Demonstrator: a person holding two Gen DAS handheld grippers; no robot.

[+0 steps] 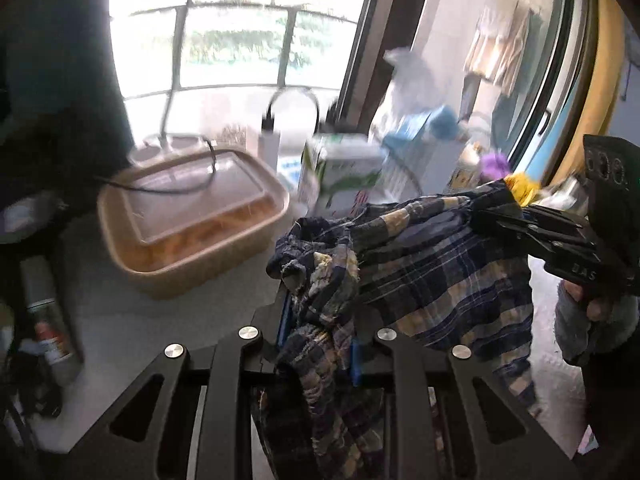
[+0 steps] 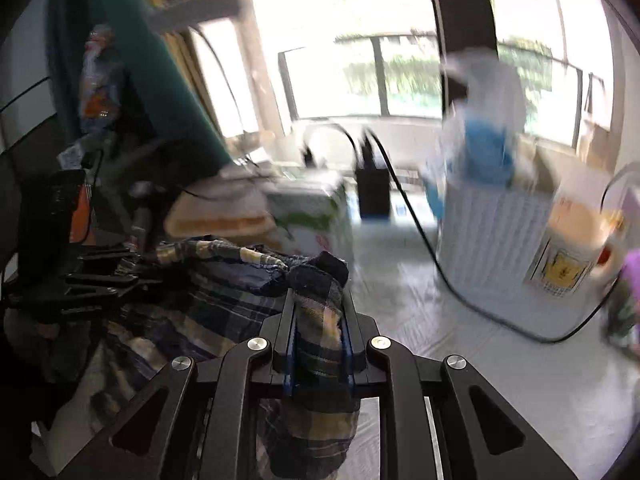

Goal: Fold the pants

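The plaid pants (image 1: pixel 436 272), dark blue with tan checks, hang in the air between my two grippers above the white table. My left gripper (image 1: pixel 320 304) is shut on a bunched edge of the pants. My right gripper (image 1: pixel 492 208) comes in from the right and is shut on the other end of the same edge. In the right wrist view my right gripper (image 2: pixel 318 304) clamps a fold of the pants (image 2: pixel 224 292), and my left gripper (image 2: pixel 132 276) grips them at the left. The lower part of the pants hangs out of sight.
A tan lidded container (image 1: pixel 188 216) sits on the white table (image 1: pixel 132 316) beside a green-and-white carton (image 1: pixel 340 172). A white ribbed basket (image 2: pixel 492 232) with blue items, a white bottle (image 2: pixel 576 248) and a black cable (image 2: pixel 424 224) stand at the right. Windows lie behind.
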